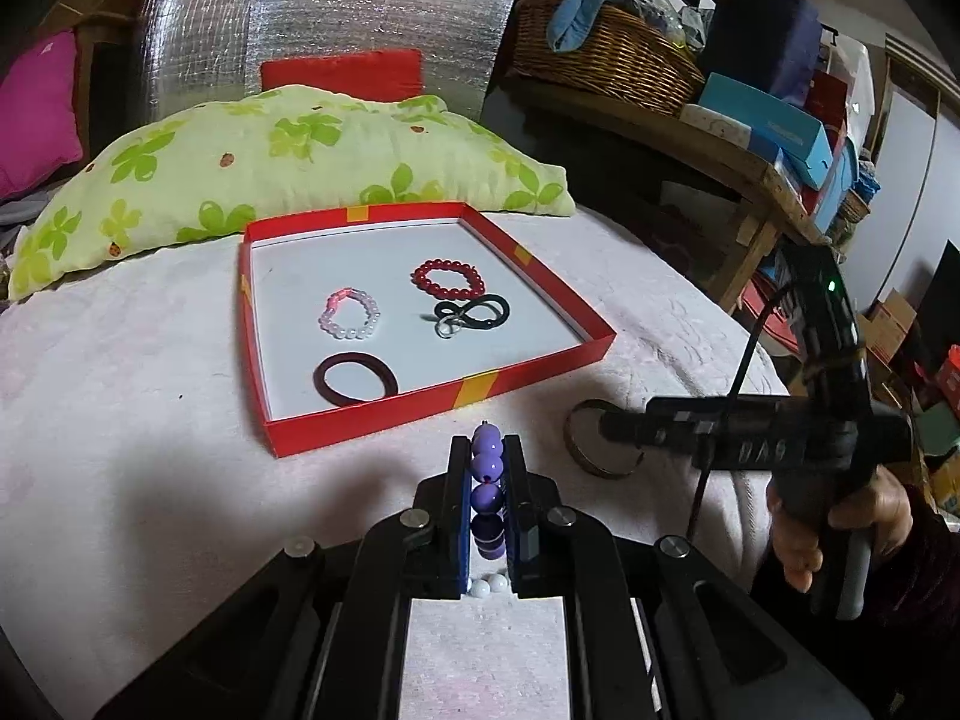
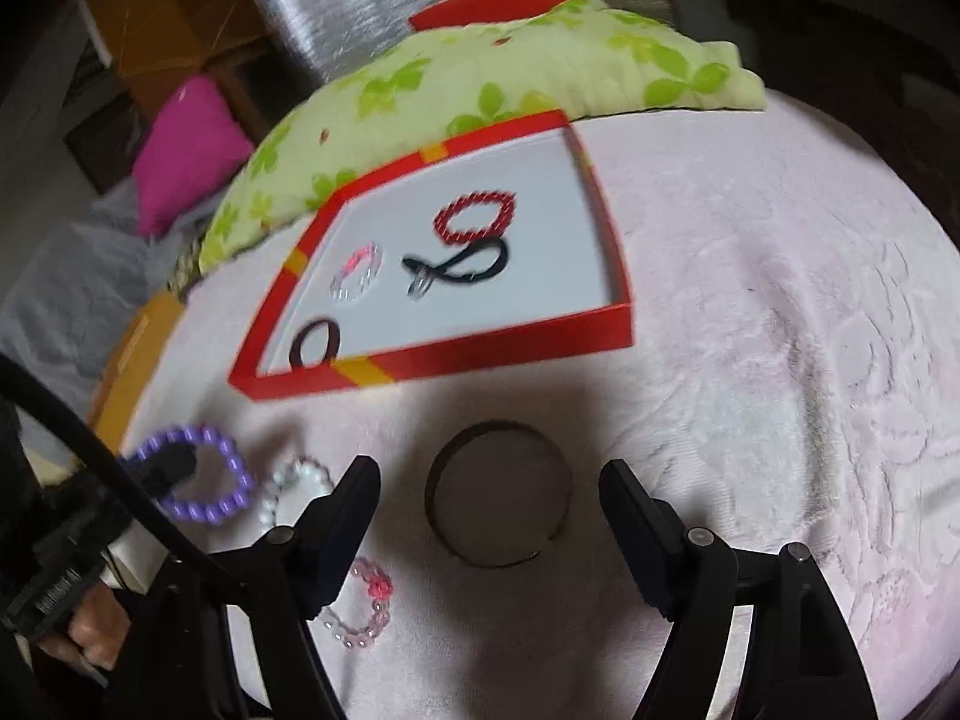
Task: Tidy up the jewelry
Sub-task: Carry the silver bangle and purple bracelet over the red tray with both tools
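Left wrist view: my left gripper [image 1: 487, 462] was clamped on the purple bracelet [image 1: 486, 468], its beads stacked in a line between the fingers and running away from me toward the tray [image 1: 540, 375]. The red tray lay just beyond, slightly left of the gripper's line, so that bracelet had only a short way forward to go. Inside it already lay a red bracelet [image 1: 447, 278], a pink-white bracelet [image 1: 353, 317], a black cord [image 1: 474, 313] and a dark hair band [image 1: 356, 379]. To the right, my right gripper [image 1: 606, 423] hung over the bangle [image 1: 591, 450] on the white blanket [image 1: 120, 420]. Embossed letters on that gripper's bar were too dim for me to read.

Right wrist view: my right gripper [image 2: 489, 477] stood wide open and held nothing. The bangle [image 2: 498, 495] lay flat on the blanket directly between and just ahead of the fingertips, clear of both. Being a round hoop it had no long axis; I judged any approach would need the fingers to straddle its rim. My right hand was clearly nearer to it. The tray [image 2: 510, 345] sat just beyond, up and left. At near left lay a white bracelet [image 2: 294, 489] and a pink one [image 2: 363, 609], untouched. I saw no brand or label.
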`<state>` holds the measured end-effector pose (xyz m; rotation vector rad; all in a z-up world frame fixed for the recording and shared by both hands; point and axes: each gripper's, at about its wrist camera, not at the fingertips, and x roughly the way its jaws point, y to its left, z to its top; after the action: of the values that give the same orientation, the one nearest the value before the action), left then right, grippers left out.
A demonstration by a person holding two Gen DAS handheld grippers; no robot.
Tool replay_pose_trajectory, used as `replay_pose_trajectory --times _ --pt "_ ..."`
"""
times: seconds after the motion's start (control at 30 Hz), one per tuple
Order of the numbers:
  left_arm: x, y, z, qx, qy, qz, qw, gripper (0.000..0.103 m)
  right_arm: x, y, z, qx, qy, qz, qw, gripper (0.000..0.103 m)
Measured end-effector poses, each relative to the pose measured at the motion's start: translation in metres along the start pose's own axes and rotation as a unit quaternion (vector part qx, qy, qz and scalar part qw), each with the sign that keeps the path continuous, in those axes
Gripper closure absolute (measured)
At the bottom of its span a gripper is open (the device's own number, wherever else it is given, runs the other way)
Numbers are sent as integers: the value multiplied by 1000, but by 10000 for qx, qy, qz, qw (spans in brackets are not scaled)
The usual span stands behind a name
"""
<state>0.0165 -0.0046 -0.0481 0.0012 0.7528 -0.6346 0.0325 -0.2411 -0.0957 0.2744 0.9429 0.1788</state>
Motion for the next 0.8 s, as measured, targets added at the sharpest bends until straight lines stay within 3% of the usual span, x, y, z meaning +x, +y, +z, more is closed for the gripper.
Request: replay_pose_trajectory --times 0.17,0.23,0.27,0.4,0.57,0.8 --pt "-3 3 0 -46 -52 13 10000 93 21 18 -11 -664 324 -668 9950 23" --pt "-4 5 0 -68 -61 26 10000 93 21 23 -16 -985 207 -964 9903 27" --pt "-4 5 1 -78 -59 28 9999 93 21 24 -18 -1059 151 -1058 9886 39" --pt "-4 5 1 -68 -58 50 9999 93 13 19 -15 -891 -68 -1239 9883 40" --pt "-4 5 1 -80 -57 53 9999 93 -5 5 -5 -284 -300 -714 9966 40" --pt "-8 2 3 -70 -104 -42 9999 93 -24 13 0 -39 -676 -19 9977 40"
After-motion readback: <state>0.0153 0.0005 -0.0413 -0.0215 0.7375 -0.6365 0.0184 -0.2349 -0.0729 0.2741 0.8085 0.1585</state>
